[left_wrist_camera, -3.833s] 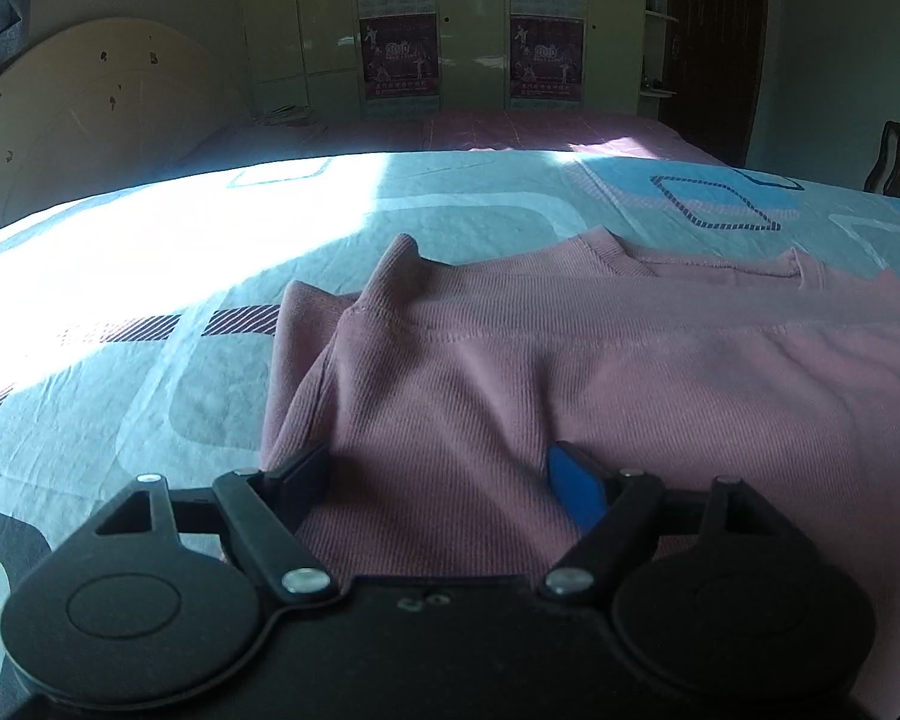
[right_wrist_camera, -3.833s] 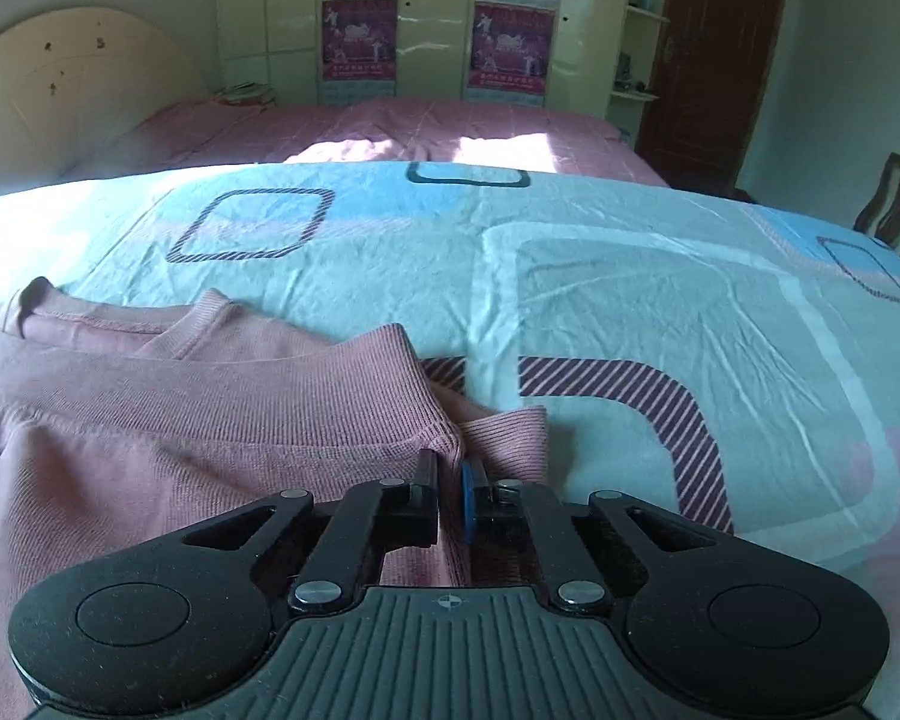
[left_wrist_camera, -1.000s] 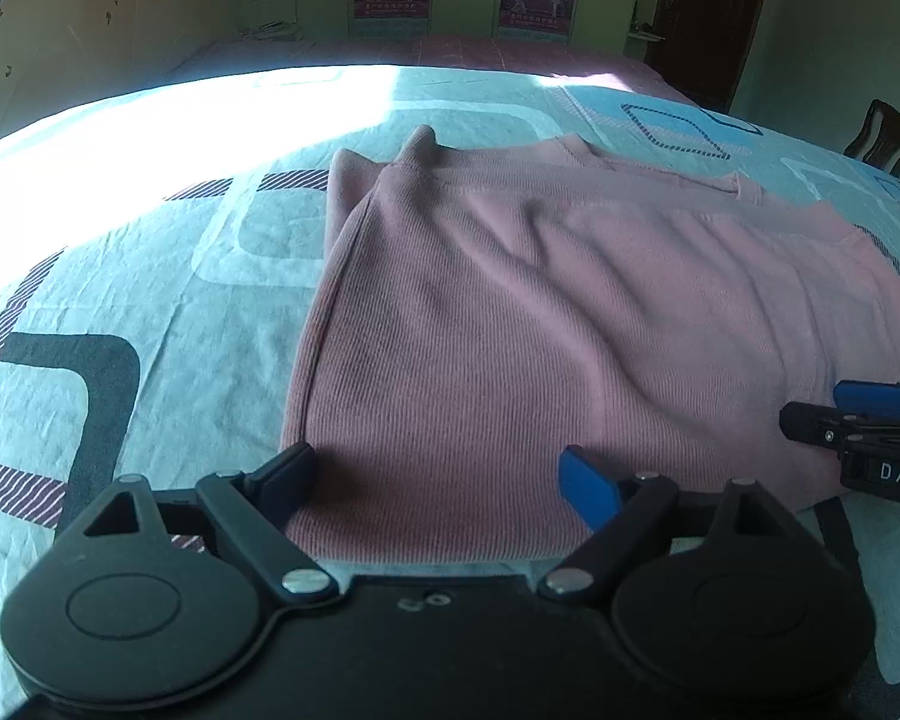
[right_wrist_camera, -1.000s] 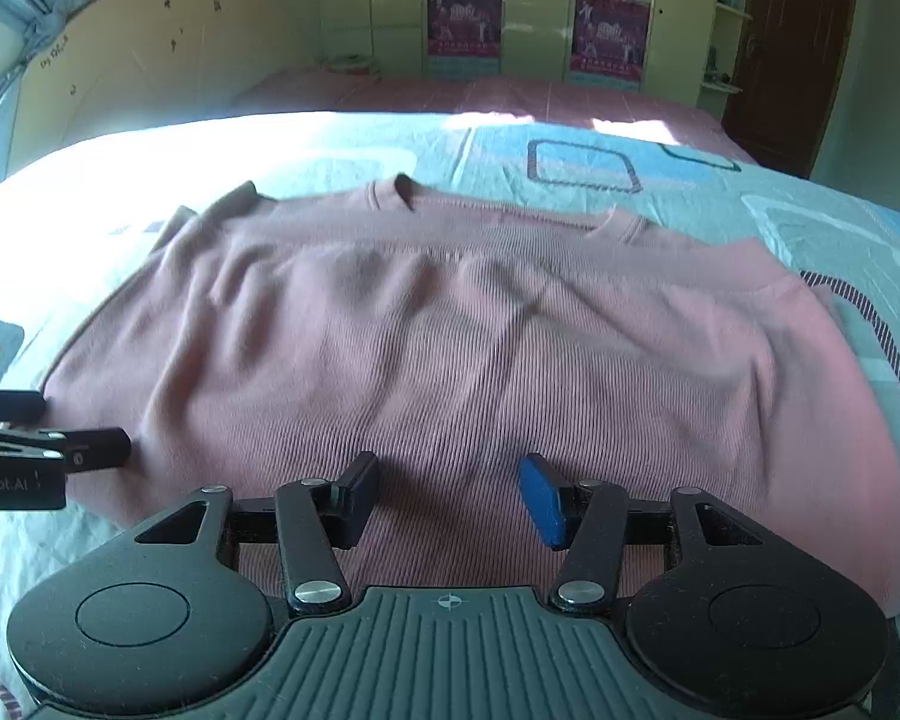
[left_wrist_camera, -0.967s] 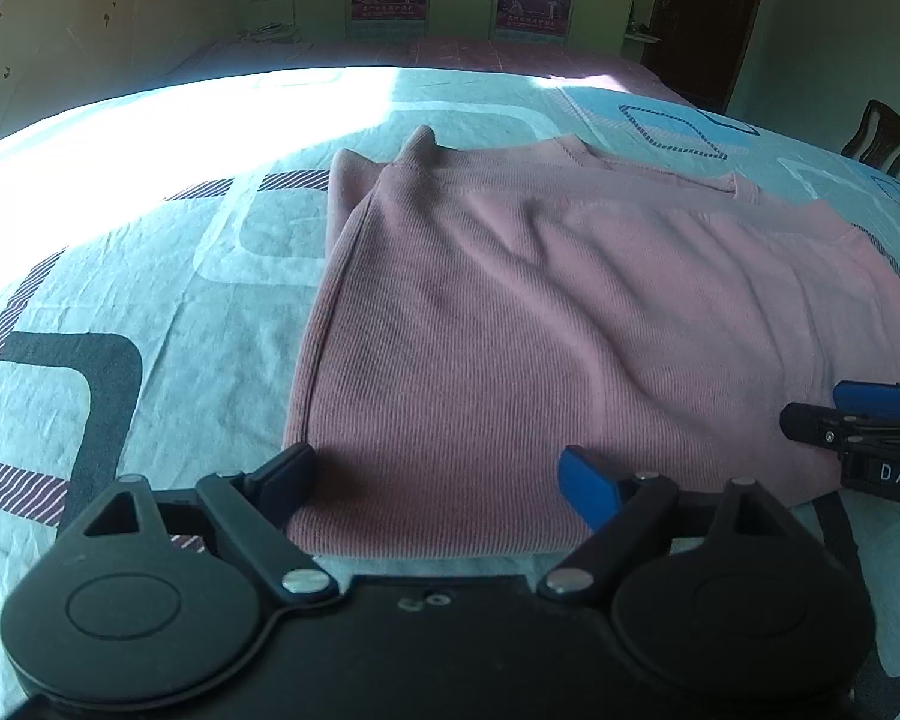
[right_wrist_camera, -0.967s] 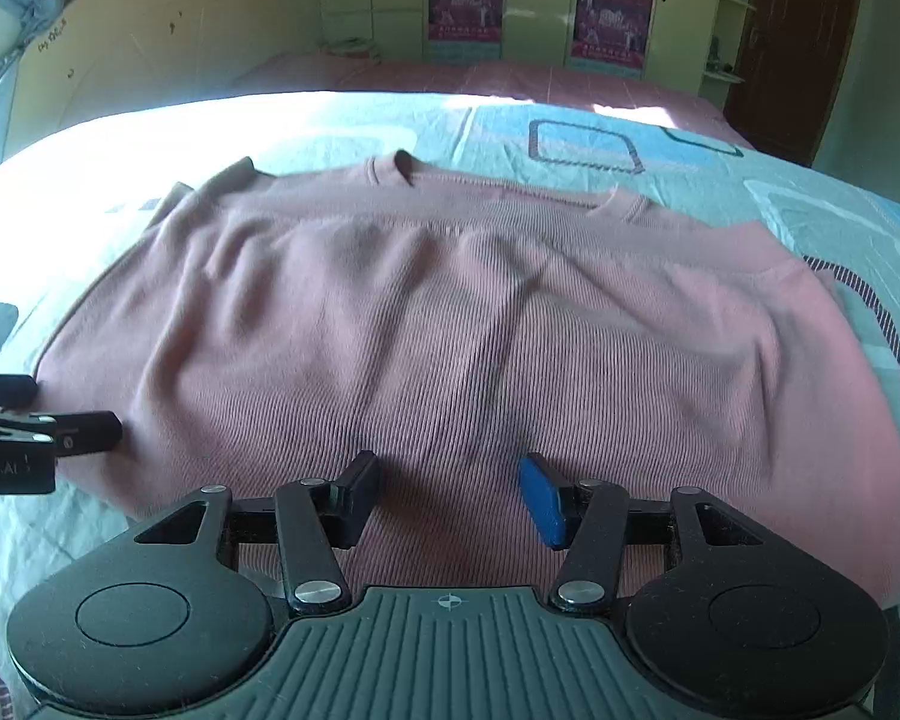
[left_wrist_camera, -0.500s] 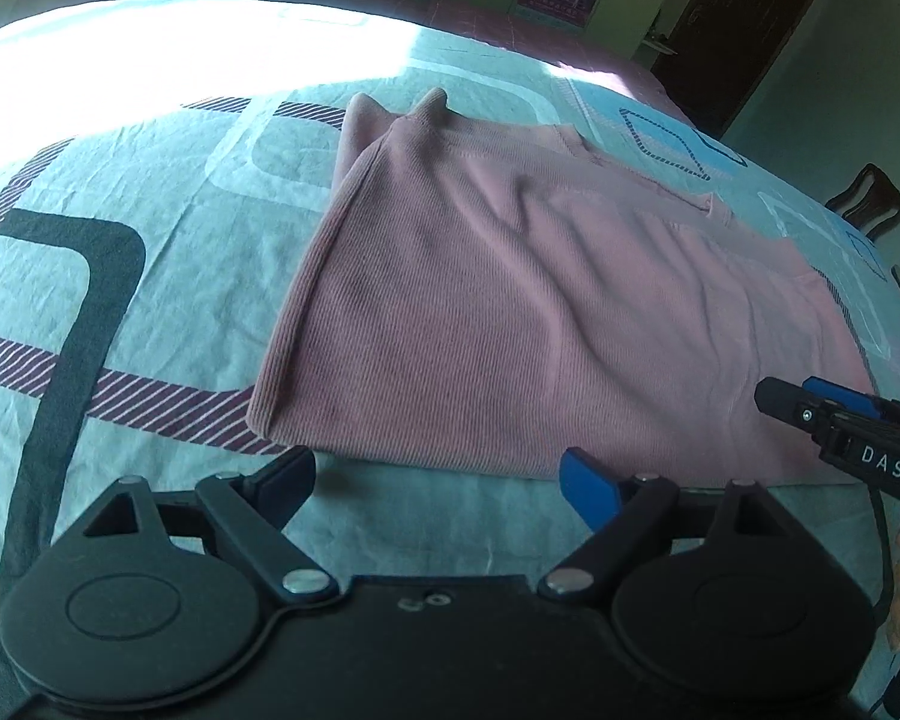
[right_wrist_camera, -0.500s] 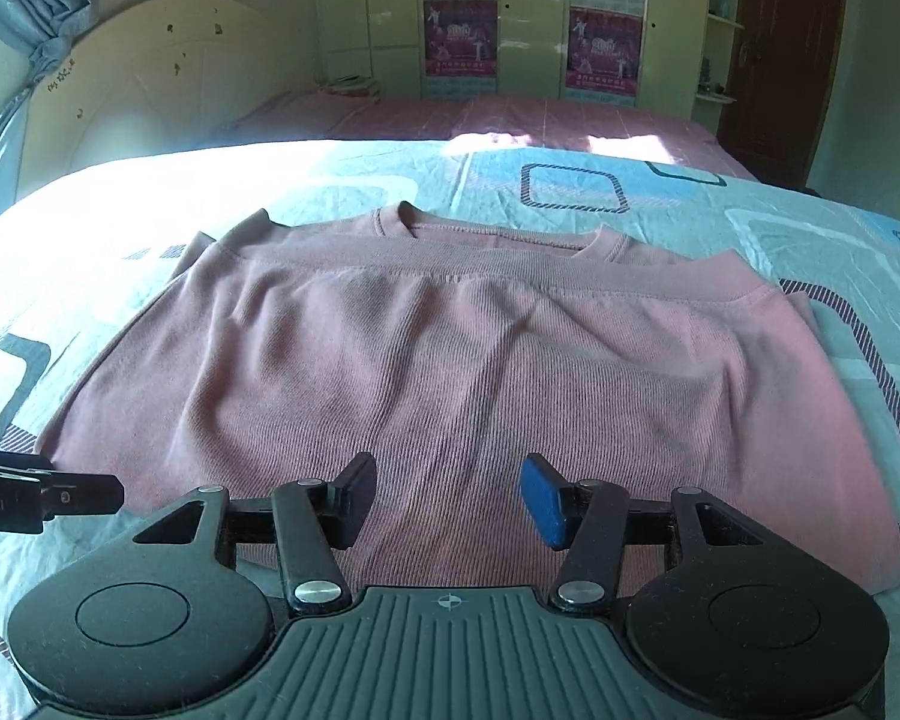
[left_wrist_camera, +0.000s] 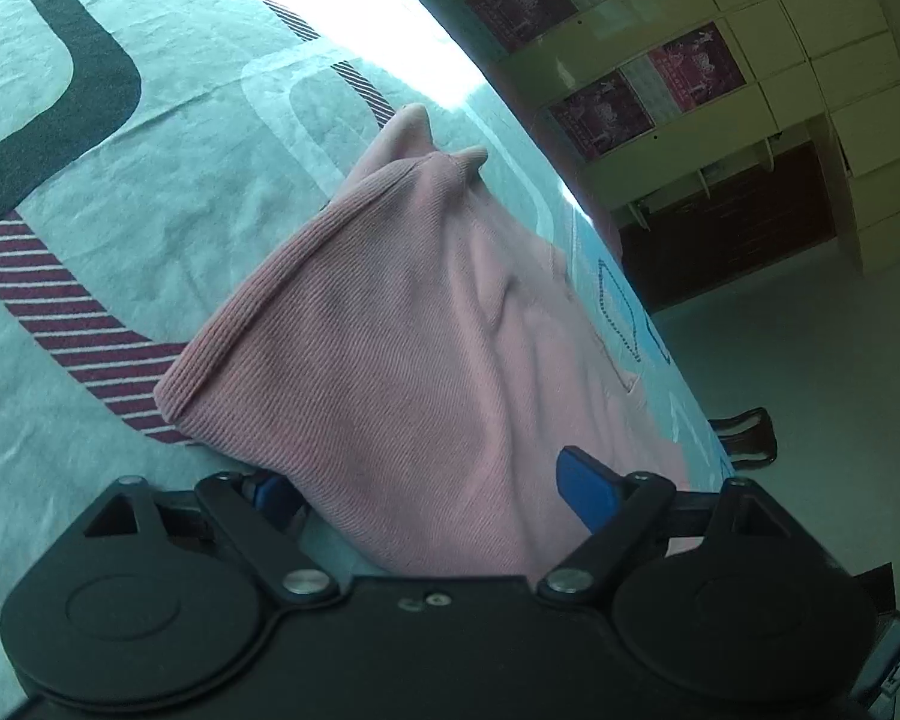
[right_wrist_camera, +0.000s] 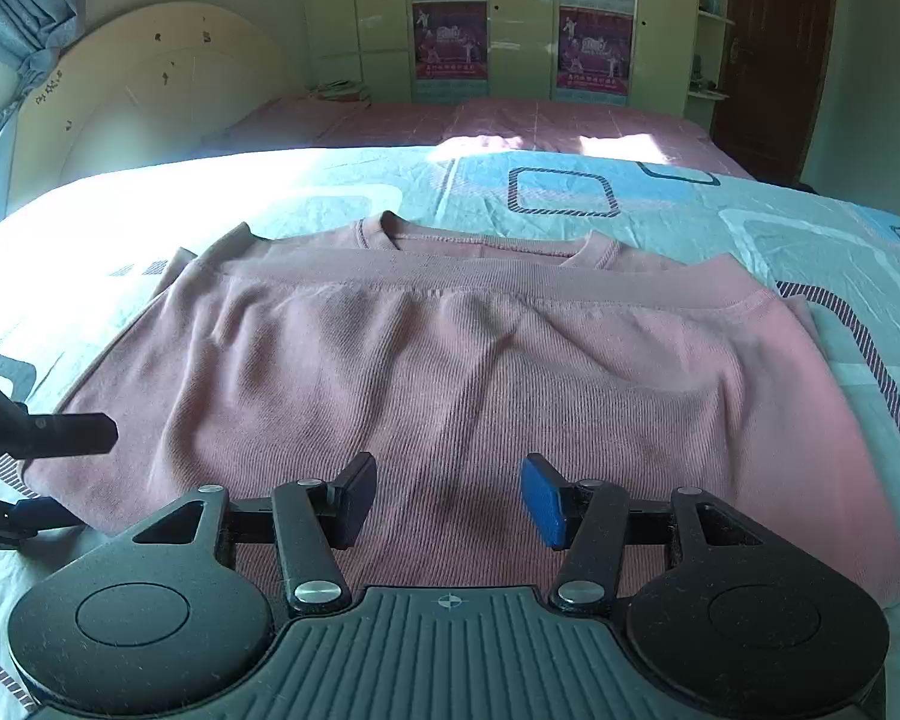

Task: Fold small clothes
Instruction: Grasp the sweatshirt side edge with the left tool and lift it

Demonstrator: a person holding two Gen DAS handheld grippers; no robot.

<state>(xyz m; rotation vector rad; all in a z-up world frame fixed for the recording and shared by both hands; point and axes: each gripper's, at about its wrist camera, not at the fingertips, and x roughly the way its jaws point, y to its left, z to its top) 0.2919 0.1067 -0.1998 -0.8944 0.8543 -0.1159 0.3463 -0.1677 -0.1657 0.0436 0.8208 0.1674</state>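
Left gripper straddles the sweater corner at lower centre, jaws spread but just closing in, probably setting up the next fold.

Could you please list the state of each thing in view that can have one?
pink sweater: folded in half, lying flat on the bed.
bedsheet: spread out, lightly creased.
left gripper: rolled sideways, open, jaws just closing a little, one above and one below the sweater's corner.
right gripper: open, over the near edge, holding nothing.
dark door: closed.
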